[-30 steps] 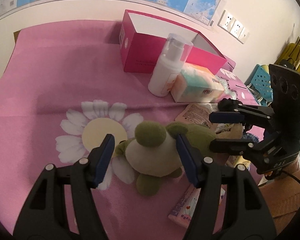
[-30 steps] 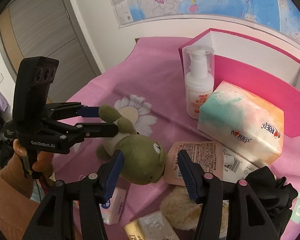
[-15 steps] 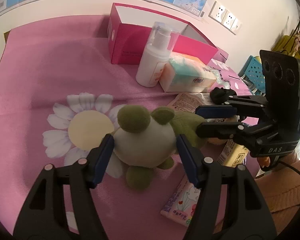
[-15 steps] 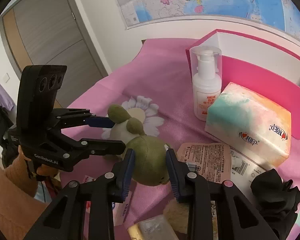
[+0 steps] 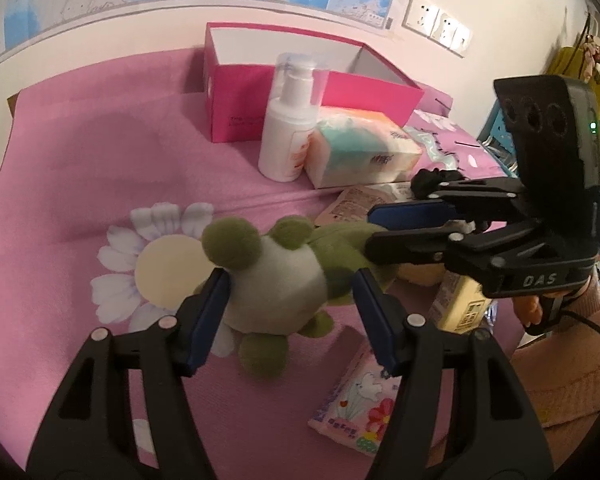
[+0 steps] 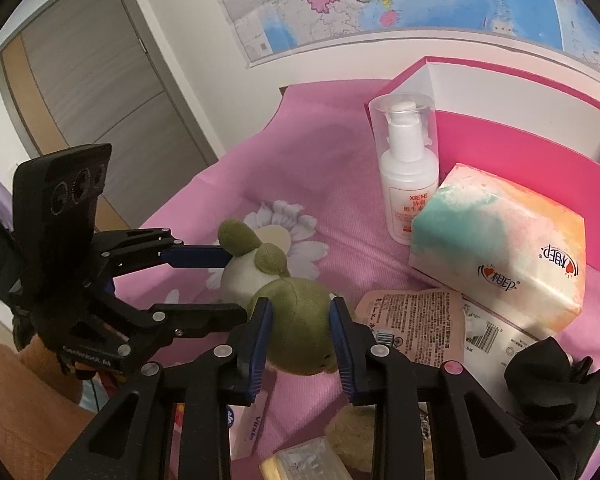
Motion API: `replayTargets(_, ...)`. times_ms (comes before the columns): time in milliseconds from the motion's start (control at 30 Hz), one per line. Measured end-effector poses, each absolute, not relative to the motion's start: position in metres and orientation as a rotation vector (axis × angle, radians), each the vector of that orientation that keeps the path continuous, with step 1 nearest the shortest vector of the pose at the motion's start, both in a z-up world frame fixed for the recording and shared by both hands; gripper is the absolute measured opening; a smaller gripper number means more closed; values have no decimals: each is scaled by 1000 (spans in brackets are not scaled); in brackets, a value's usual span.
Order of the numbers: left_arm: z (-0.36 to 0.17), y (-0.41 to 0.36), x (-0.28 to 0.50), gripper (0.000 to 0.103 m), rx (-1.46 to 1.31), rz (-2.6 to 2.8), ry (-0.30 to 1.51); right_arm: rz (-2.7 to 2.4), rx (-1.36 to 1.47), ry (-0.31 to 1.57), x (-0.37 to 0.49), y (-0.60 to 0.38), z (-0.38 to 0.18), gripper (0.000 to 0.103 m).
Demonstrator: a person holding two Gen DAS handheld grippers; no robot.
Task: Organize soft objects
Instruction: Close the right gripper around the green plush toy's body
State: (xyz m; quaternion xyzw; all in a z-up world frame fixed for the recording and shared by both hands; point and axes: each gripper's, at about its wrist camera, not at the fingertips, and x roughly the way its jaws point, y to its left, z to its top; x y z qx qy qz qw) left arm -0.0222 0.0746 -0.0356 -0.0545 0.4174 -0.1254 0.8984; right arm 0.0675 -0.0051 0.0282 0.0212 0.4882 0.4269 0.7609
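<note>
Both grippers have closed in on the plush frog since a second ago. Then the right gripper [image 6: 298,330] stood wide apart in front of the toy; now its blue pads [image 6: 256,344] pinch the frog's round green head from either side. The left gripper [image 5: 288,316], which hung short of the toy, now has its pads [image 5: 204,320] against the pale grey belly, one on each flank, and looks clamped on it, though the far pad's contact is partly hidden.

The plush frog [image 5: 276,276] is fuzzy and rounded, olive green with stubby feet [image 5: 262,356] and a soft off-white belly. It lies on the pink ribbed tablecloth [image 5: 100,152], just beside a printed daisy [image 5: 160,268] with a cream centre.

Behind it stands a smooth white pump bottle [image 6: 408,184] under a clear plastic cap, touching a soft tissue pack [image 6: 496,248] in teal, white and orange wrap. An open, glossy magenta cardboard box [image 5: 236,112] with a white inside sits further back. A flat, crinkled sachet [image 6: 416,324] lies near the frog's head, and a bunched black cloth [image 6: 552,400] lies at the right. A small flowered tissue packet [image 5: 356,412] lies by the left gripper.
</note>
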Motion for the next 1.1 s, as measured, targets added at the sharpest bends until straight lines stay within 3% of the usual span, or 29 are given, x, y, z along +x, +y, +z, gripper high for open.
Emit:
replayTargets(500, -43, 83, -19, 66, -118, -217, 879, 922, 59, 1076, 70, -5, 26, 29)
replayTargets(567, -45, 84, -18, 66, -127, -227, 882, 915, 62, 1085, 70, -6, 25, 36)
replayTargets(833, -48, 88, -15, 69, -140, -244, 880, 921, 62, 1092, 69, -7, 25, 39)
replayTargets(1100, -49, 89, -10, 69, -154, -296, 877, 918, 38, 1083, 67, -2, 27, 34)
